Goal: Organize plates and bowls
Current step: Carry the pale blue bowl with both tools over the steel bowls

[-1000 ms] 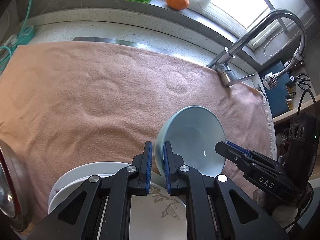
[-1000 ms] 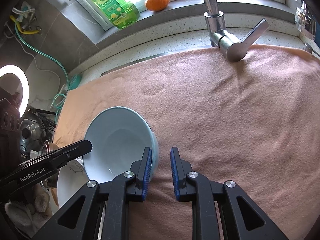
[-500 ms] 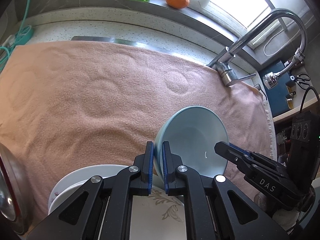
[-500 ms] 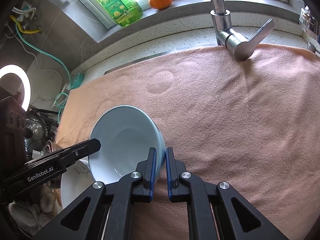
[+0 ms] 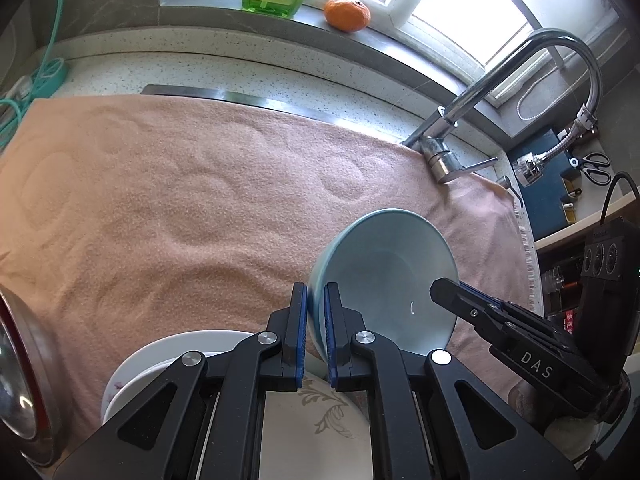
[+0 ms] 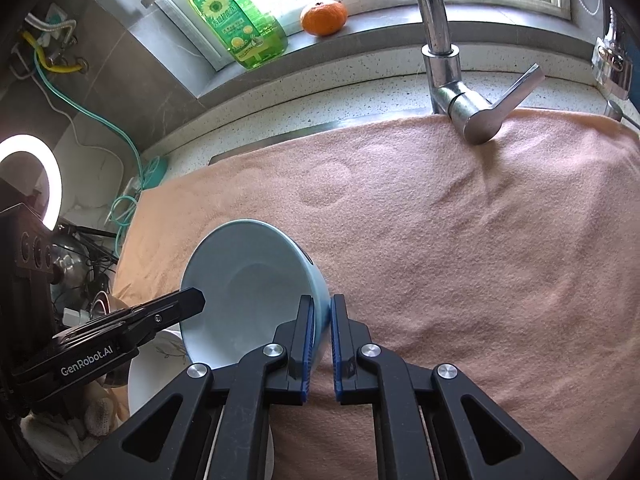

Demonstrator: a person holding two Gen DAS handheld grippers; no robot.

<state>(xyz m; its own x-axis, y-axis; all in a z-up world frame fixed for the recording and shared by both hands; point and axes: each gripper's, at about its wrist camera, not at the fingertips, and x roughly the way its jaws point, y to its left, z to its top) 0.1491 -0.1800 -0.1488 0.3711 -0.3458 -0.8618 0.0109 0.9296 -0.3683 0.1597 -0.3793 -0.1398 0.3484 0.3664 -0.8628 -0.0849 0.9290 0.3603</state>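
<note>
Towel (image 5: 180, 200): L gripper (image 5: 316, 300) & R gripper (image 6: 322, 312) pinch bowl (image 5: 384, 280); plates (image 5: 168, 348) L-cam only.

A home kitchen here: chrome faucet (image 6: 448, 76) over a speckled bench (image 5: 240, 72), dish soap bottle (image 6: 236, 20) and an orange (image 6: 324, 18) on the sunny windowsill, towel (image 6: 440, 220) spread out.

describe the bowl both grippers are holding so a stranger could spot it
Start at the pink towel spread below the window. At its near edge, beside stacked white plates, sits the bowl. It alone is plain pale blue, tilted, pinched on opposite rims.
</note>
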